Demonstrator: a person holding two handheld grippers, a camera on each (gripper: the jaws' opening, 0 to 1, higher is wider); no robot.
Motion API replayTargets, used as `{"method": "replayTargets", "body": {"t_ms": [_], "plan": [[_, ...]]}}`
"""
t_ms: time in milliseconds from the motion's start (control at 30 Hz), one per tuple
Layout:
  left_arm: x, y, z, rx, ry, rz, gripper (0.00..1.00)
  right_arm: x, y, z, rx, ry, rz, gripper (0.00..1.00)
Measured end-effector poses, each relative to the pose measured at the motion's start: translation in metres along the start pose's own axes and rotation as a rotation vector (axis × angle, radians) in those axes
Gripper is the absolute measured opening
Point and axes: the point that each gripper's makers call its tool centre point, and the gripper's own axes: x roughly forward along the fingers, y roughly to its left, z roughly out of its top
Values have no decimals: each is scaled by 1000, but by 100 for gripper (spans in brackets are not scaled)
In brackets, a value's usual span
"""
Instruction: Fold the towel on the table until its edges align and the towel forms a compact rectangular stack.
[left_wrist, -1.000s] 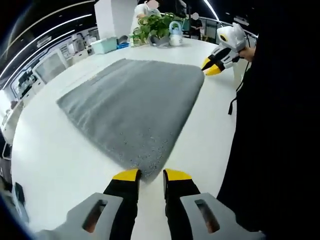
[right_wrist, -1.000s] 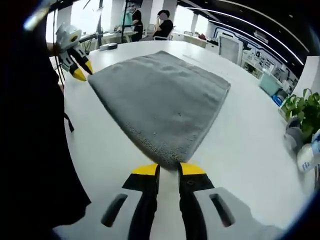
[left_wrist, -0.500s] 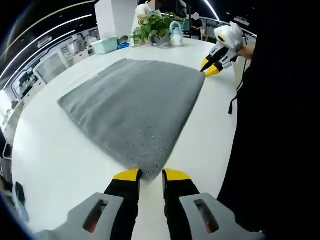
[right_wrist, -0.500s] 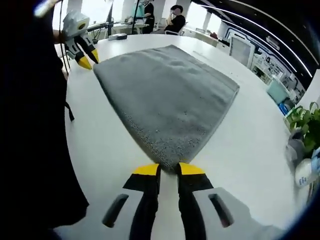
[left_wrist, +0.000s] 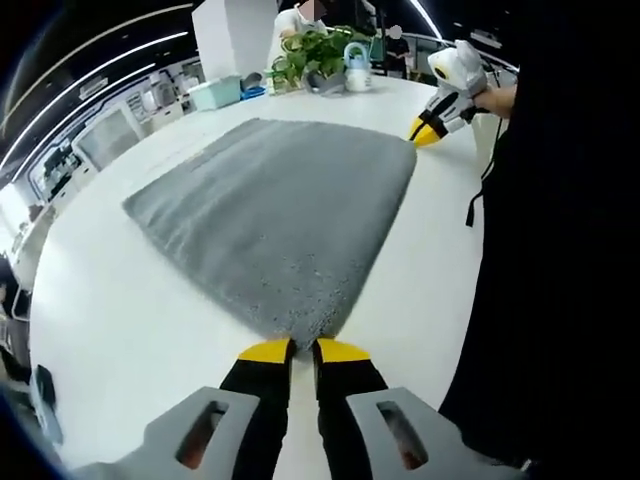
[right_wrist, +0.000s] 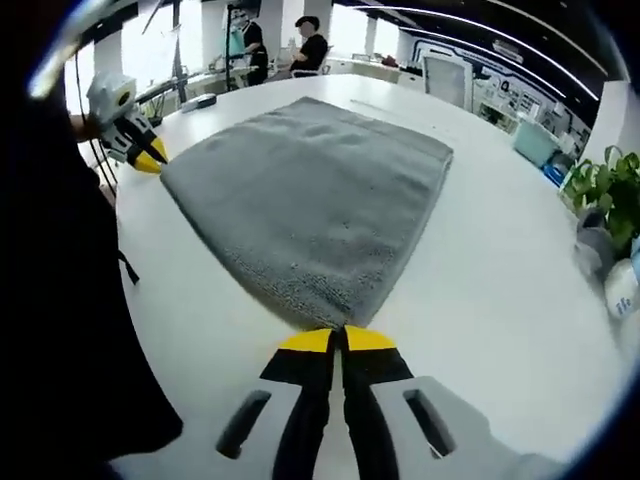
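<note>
Two near corners of the grey towel (left_wrist: 275, 205) are under grip, one per gripper, with the towel otherwise lying flat and spread on the white table (left_wrist: 120, 330). In the left gripper view, the left gripper (left_wrist: 301, 350) has its jaws drawn in to a narrow gap on the nearest corner; the fabric appears pinched between the tips, though how much pile is caught cannot be confirmed at this angle. In the right gripper view, the right gripper (right_wrist: 337, 340) has its jaws pressed together at the towel's near corner, and the hold looks shallow.

Risks noted:
- A thin bite at either corner could slip once the edge is lifted, dropping that side and skewing the fold.
- Uneven lift between the two grippers would carry the near edge over crooked, leaving edges misaligned.
- Potted plants (left_wrist: 315, 50) and small containers stand at the table's far end, well apart from the towel; an overlong carry could bring fabric toward them.
</note>
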Motion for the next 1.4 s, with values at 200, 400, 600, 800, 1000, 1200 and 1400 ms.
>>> {"method": "replayTargets", "body": {"t_ms": [200,400,600,800,1000,1200,1400], "plan": [[1,3,2,-22,11,29,4,1,-2,2,151,-43,3,0],[3,6,5,-277,-4,45,2,1,-4,5,354,-128,2,0],[5,12,24,-360,-86,51,2,-2,-7,27,483,-300,18,0],[-9,31,58,-546,-308,51,2,-19,-26,56,637,-462,3,0],[-29,51,88,-697,-510,57,2,-35,-34,84,747,-650,65,0],[-43,52,105,-741,-625,47,2,-49,-40,90,827,-754,84,0],[-53,51,116,-780,-693,41,2,-61,-45,93,847,-804,94,0]]}}
